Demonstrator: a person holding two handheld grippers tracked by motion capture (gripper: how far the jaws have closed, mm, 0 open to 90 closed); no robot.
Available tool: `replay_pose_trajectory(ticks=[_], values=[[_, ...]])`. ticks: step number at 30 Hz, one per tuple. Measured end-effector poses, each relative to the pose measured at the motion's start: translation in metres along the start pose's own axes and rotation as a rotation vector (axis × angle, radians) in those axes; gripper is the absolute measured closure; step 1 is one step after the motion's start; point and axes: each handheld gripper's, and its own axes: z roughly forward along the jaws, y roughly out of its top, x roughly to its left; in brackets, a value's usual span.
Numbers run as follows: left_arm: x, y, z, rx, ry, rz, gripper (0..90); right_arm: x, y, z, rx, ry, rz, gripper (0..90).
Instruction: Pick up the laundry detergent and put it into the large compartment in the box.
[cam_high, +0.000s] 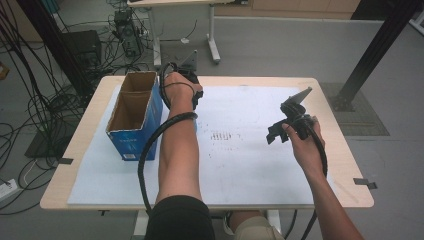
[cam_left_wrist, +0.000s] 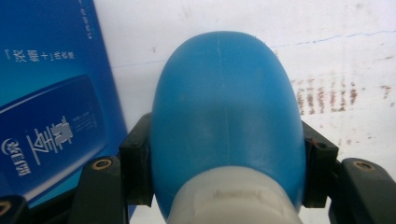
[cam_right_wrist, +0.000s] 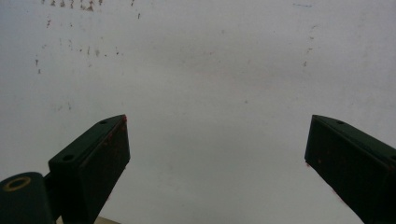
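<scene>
A blue bottle (cam_left_wrist: 224, 107) with a white cap (cam_left_wrist: 233, 200) is clamped between the black jaws of my left gripper (cam_left_wrist: 226, 161), its rounded base pointing away from the camera. In the high view my left gripper (cam_high: 195, 92) sits under the hand at the far middle of the table, just right of an open blue cardboard box (cam_high: 132, 112). The box's printed side (cam_left_wrist: 51, 107) stands close on the left in the left gripper view. My right gripper (cam_high: 276, 134) hovers over the right half of the white mat (cam_high: 240, 160). Its jaws stand wide apart with nothing between them (cam_right_wrist: 217, 140).
The white mat (cam_right_wrist: 210, 60) covers most of the wooden table (cam_high: 345, 165) and bears faint reddish marks (cam_high: 222, 137) near its middle. Cables trail from both grippers toward the table's near edge. Behind the table are a floor, cable bundles and another table's leg (cam_high: 212, 35).
</scene>
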Motion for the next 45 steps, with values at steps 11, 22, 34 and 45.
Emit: replay_pose_trajectory(ticks=[11,22,34,45], values=[[-0.011,-0.007,-0.04,-0.029,0.008,0.016,37.7,0.002,-0.003,-0.007,-0.01,-0.003,-0.006,6.5],[-0.015,-0.016,-0.09,-0.058,0.022,0.027,37.7,0.004,-0.004,-0.01,-0.011,0.0,-0.022,6.6],[-0.013,-0.03,-0.158,-0.101,0.033,0.036,37.7,0.01,-0.004,-0.015,-0.021,-0.001,-0.036,6.5],[0.005,-0.05,-0.225,-0.161,0.016,0.022,37.7,0.014,-0.003,-0.015,-0.016,0.003,-0.038,6.5]])
